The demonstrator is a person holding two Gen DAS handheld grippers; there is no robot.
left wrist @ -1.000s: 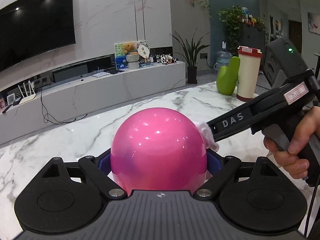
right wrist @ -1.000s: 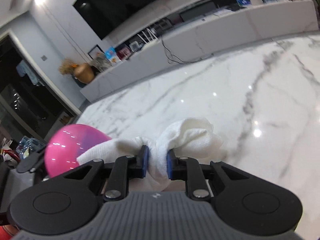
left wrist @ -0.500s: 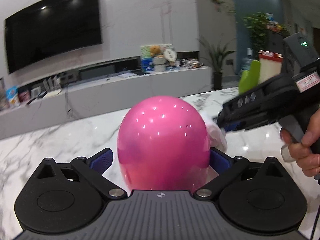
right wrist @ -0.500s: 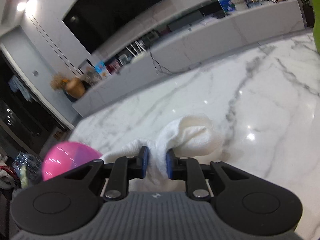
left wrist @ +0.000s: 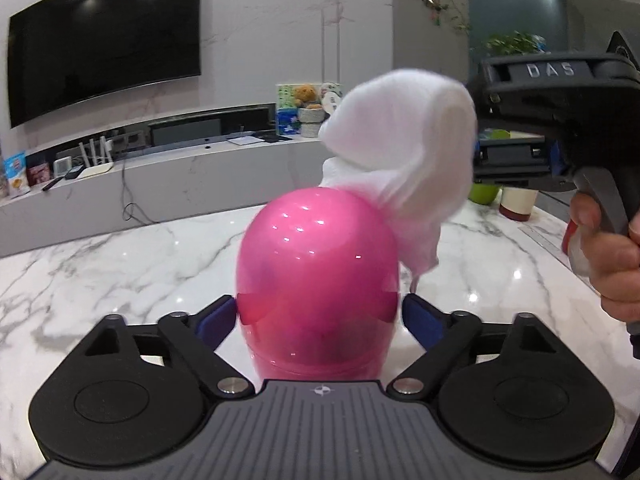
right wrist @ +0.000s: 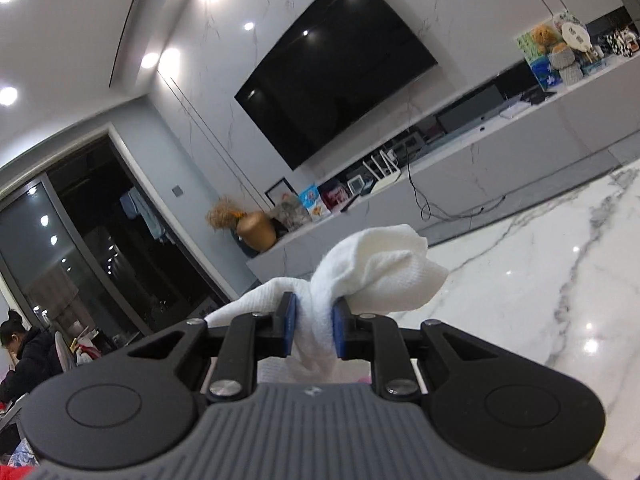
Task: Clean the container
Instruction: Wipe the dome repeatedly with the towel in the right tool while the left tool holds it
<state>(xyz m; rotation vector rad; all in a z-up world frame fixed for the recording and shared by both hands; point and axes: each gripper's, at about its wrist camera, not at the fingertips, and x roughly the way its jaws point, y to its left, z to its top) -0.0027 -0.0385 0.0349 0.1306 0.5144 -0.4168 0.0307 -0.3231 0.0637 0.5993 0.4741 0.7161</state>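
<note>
Left gripper point(left wrist: 319, 314) has its jaws pinched on the glossy pink container point(left wrist: 318, 276) above the marble table point(left wrist: 100, 264), right gripper point(right wrist: 314, 330) squeezes a white cloth point(left wrist: 404, 160) touching its top, so hard wiping could pop it loose.

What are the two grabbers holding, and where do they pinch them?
The left gripper squeezes the pink container by its lower sides. The right gripper pinches the white cloth around its bunched middle.
</note>
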